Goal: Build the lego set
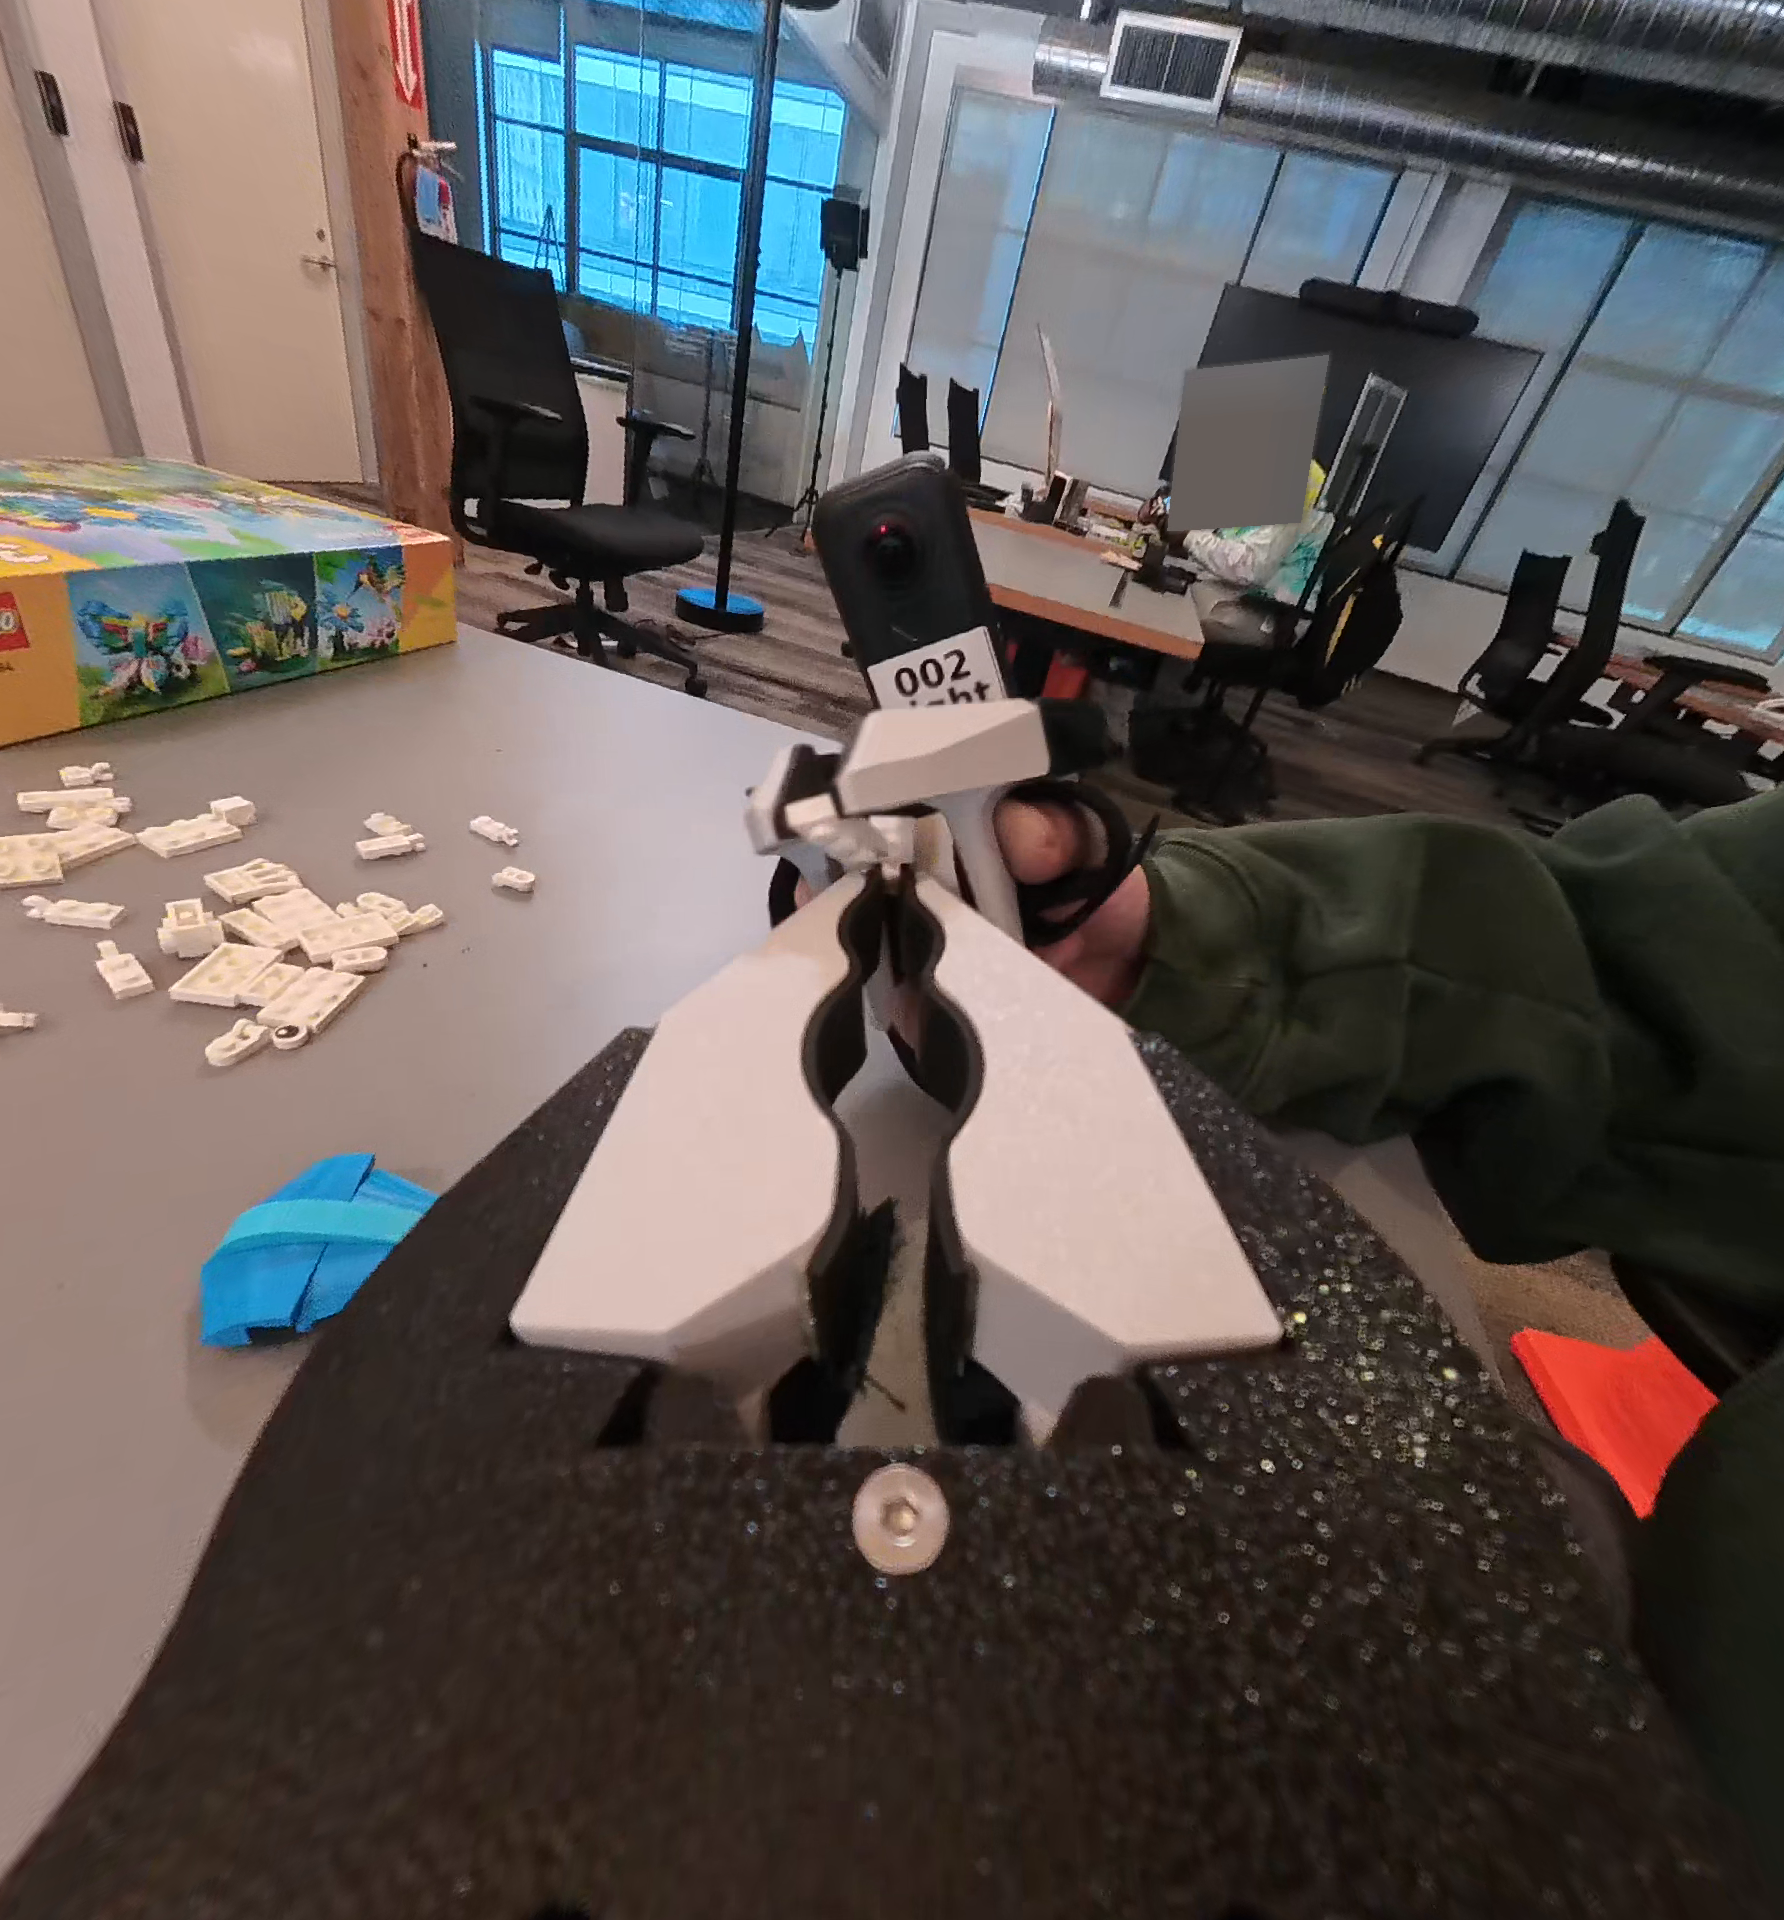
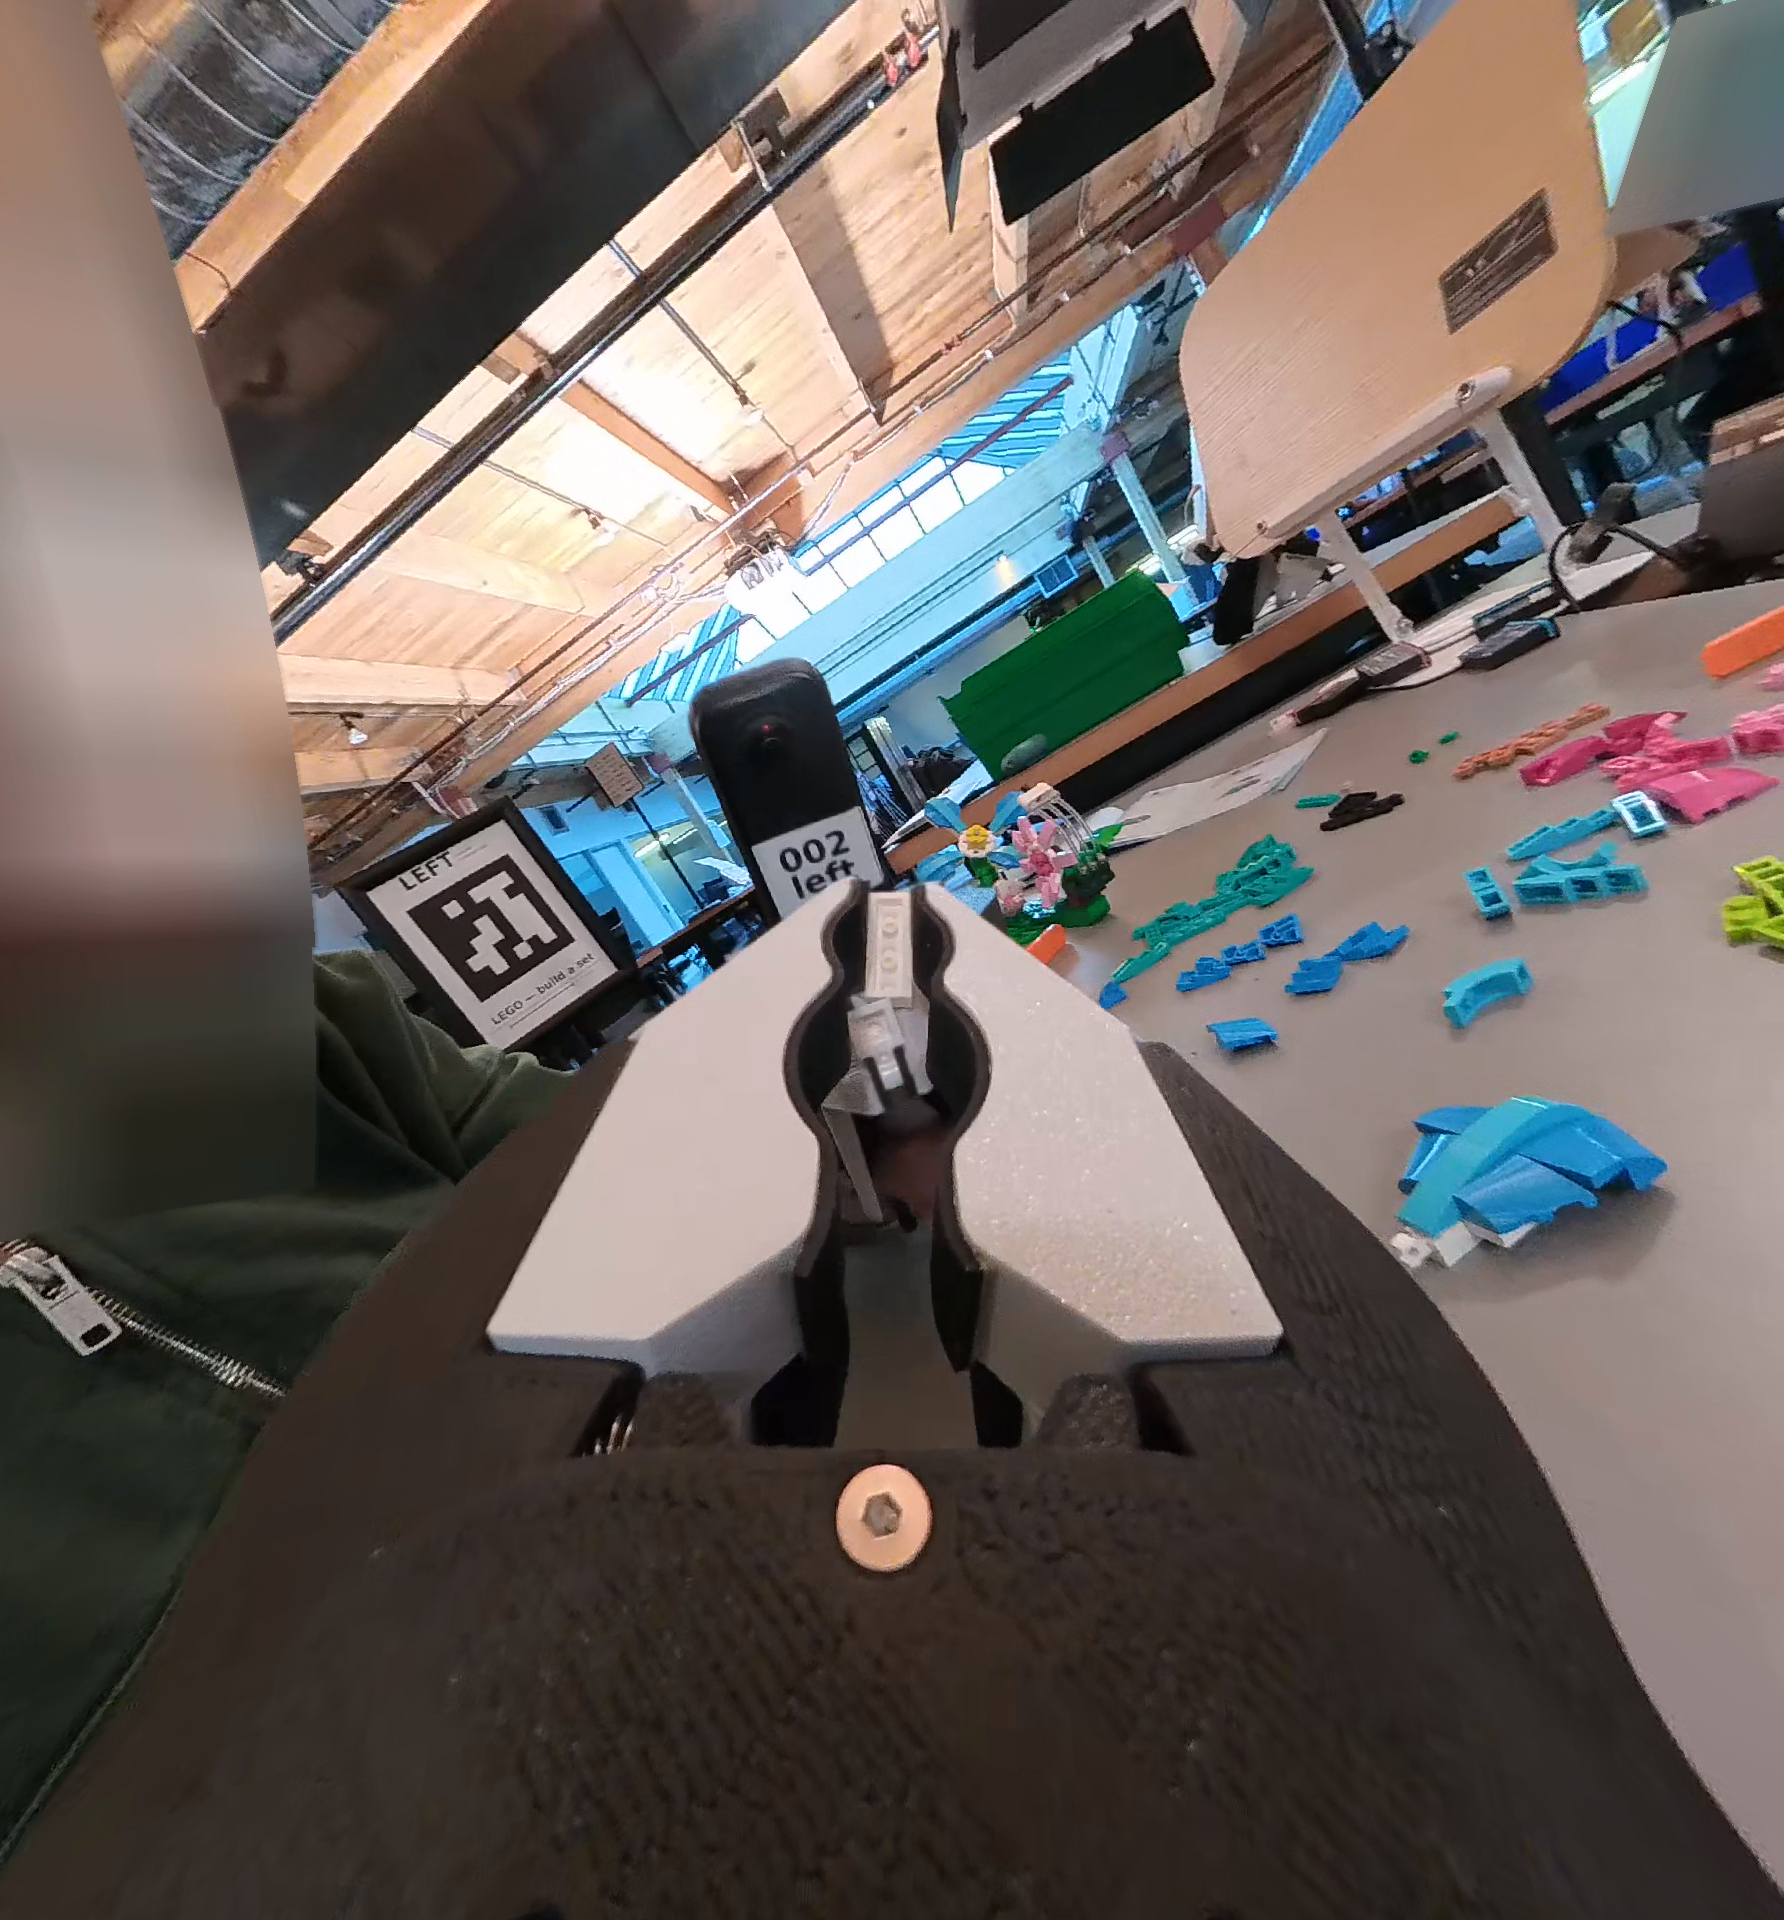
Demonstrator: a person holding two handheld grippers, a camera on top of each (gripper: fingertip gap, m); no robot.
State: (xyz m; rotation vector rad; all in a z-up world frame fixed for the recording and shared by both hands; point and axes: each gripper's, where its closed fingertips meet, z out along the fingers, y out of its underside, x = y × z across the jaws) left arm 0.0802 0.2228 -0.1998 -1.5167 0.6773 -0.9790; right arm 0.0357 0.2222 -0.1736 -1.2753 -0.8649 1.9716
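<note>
1. White plate (image 2: pixel 890 948), small, rigid and light by its look, sits clamped edge-on between the right gripper (image 2: pixel 883 914) fingers, held above the table (image 1: pixel 576 748).
2. Likely slippery plastic; grip by the flat sides.
3. Left gripper (image 1: pixel 886 891) fingers are closed, tips at that white piece (image 1: pixel 846 844).
4. Loose white pieces (image 1: pixel 244 935) lie on the table.

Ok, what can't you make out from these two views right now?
- Left gripper: tips look shut, but whether they pinch the white piece in the right gripper is too small and blurred to tell.
- Right gripper's white piece: its lower end is hidden between the fingers.
- White bricks: left edge cuts the pile off.
- Left of the right wrist view: blurred over.
</note>
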